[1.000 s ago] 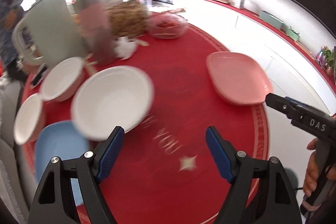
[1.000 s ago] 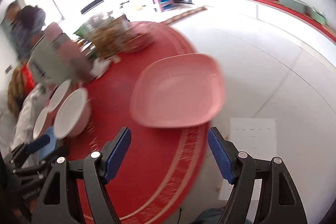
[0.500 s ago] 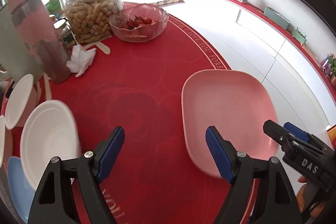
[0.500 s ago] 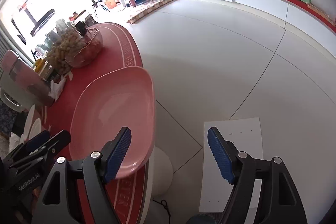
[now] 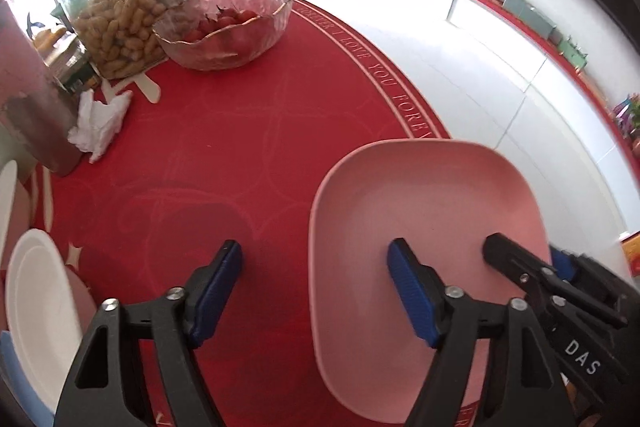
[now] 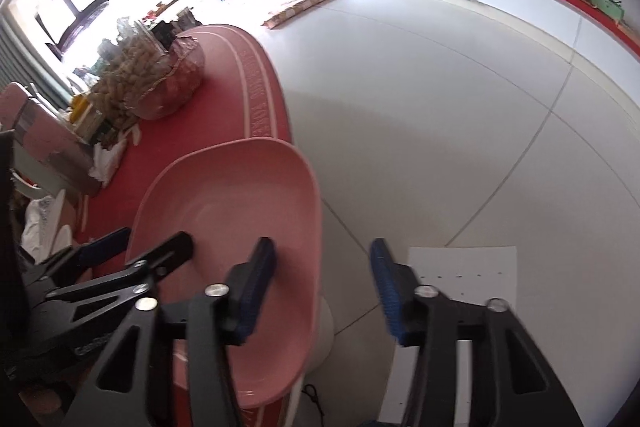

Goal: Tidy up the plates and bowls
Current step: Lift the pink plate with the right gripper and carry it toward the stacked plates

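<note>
Left wrist view: the pink plate (image 5: 432, 211) lies at the red table (image 5: 224, 155) edge, its left rim between the spread fingers of the left gripper (image 5: 316, 287), whose jaws have just been closing without pressing it. The right gripper (image 6: 320, 291) straddles the plate's right rim, jaws just narrowed, pads not yet touching. A white bowl (image 5: 36, 311) sits far left.
</note>
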Tool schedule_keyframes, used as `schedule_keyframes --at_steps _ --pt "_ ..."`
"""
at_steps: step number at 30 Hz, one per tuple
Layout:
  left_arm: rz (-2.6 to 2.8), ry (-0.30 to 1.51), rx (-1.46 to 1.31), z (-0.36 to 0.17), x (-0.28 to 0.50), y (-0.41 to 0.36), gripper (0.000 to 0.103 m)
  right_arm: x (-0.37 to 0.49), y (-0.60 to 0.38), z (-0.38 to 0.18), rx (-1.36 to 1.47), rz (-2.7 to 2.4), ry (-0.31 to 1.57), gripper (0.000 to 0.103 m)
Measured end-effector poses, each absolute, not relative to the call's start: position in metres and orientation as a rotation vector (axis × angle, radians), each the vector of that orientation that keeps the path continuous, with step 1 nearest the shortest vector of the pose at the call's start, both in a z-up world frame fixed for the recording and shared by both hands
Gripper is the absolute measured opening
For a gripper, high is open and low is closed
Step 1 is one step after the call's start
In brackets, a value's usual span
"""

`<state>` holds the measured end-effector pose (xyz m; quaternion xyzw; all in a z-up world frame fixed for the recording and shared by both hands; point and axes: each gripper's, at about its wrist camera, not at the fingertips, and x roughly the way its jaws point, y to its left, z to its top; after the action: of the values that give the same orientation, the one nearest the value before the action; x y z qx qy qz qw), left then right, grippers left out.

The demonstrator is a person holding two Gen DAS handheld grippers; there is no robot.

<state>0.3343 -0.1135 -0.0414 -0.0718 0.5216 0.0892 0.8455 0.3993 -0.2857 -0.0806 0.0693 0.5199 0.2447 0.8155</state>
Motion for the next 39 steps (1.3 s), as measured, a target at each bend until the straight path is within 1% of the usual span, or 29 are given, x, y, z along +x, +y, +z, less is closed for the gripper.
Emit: schedule_keyframes --at_steps 1,2,3,4,11,18,25,31,36,39 --pt "0.186 1.096 -0.149 -0.041 0.334 -0.115 0.066 0.399 -0.284 -0.080 0.151 0.532 1.112 0.031" --pt "0.175 1.092 -0.148 -0.040 0.332 -0.117 0.057 0.398 -0.283 -0.079 0.157 0.543 1.115 0.024" --pt "0.166 1.090 -0.146 -0.039 0.331 -0.118 0.051 0.398 -0.282 -0.079 0.160 0.545 1.120 0.024" --pt "0.155 1.088 -0.143 -0.038 0.331 -0.121 0.037 0.396 -0.280 -0.079 0.164 0.555 1.123 0.024" --pt "0.152 1.100 -0.127 -0.035 0.310 -0.124 0.035 0.375 -0.277 -0.076 0.135 0.560 1.132 0.023" --pt "0.173 1.072 -0.093 -0.034 0.259 -0.129 0.035 0.336 -0.261 -0.065 -0.036 0.538 1.065 0.023" --pt "0.222 1.053 -0.167 -0.035 0.210 -0.102 0.035 0.293 -0.238 -0.057 -0.145 0.595 1.047 0.023" --pt "0.319 1.009 -0.162 -0.035 0.164 -0.080 0.035 0.263 -0.205 -0.061 -0.197 0.681 1.035 0.023" --pt "0.336 0.988 -0.239 -0.032 0.146 -0.063 0.035 0.247 -0.186 -0.051 -0.266 0.705 0.990 0.023" --pt "0.339 0.937 -0.261 -0.018 0.142 -0.058 0.035 0.241 -0.183 -0.036 -0.297 0.704 0.942 0.023"
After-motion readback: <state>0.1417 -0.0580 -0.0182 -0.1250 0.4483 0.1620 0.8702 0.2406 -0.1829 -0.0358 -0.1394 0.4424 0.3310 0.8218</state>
